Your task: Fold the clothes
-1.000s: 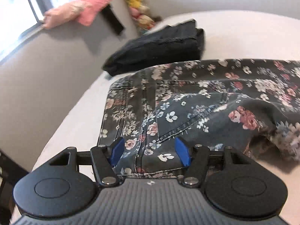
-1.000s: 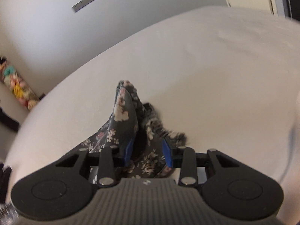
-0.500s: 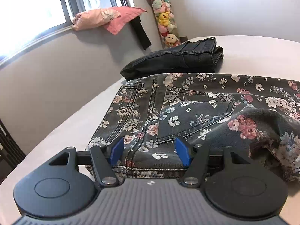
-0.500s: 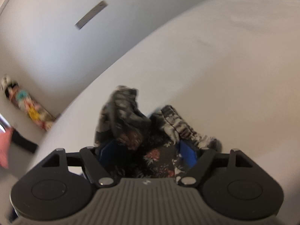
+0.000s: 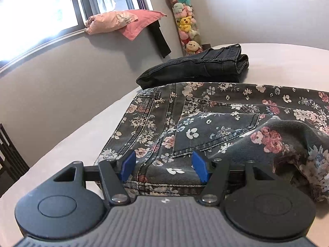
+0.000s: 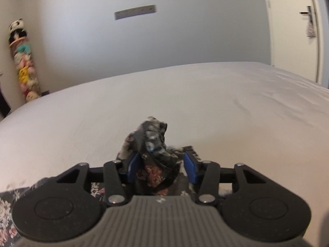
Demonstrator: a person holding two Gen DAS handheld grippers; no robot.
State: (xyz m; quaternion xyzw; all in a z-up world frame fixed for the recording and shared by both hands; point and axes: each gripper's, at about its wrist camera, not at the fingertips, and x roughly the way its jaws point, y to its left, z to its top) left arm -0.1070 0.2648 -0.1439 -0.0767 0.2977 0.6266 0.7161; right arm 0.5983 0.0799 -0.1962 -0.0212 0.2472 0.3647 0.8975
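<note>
Floral dark denim jeans [image 5: 205, 123] lie flat on the white bed [image 5: 72, 148], waistband toward me. My left gripper [image 5: 163, 167] hovers open over the waistband edge, and its blue pads [image 5: 127, 165] stand apart on either side of a seam. In the right wrist view a bunched-up end of the same floral jeans [image 6: 150, 144] rises between the jaws of my right gripper [image 6: 161, 166]. Those jaws are closing. The left pad [image 6: 133, 165] is against the cloth, and the right one has a gap beside it.
A folded pair of dark jeans [image 5: 197, 68] lies behind the floral pair. A tall tube of plush toys [image 5: 185, 20] stands in the corner. Pink cloth [image 5: 123, 20] rests on the window sill. The bed sheet [image 6: 226, 103] stretches far right toward a door [image 6: 308, 20].
The right gripper let go of the bunched cloth, opened wide, then narrowed again while rolling level. The left view tilted up, so the window and the plush toys came into sight.
</note>
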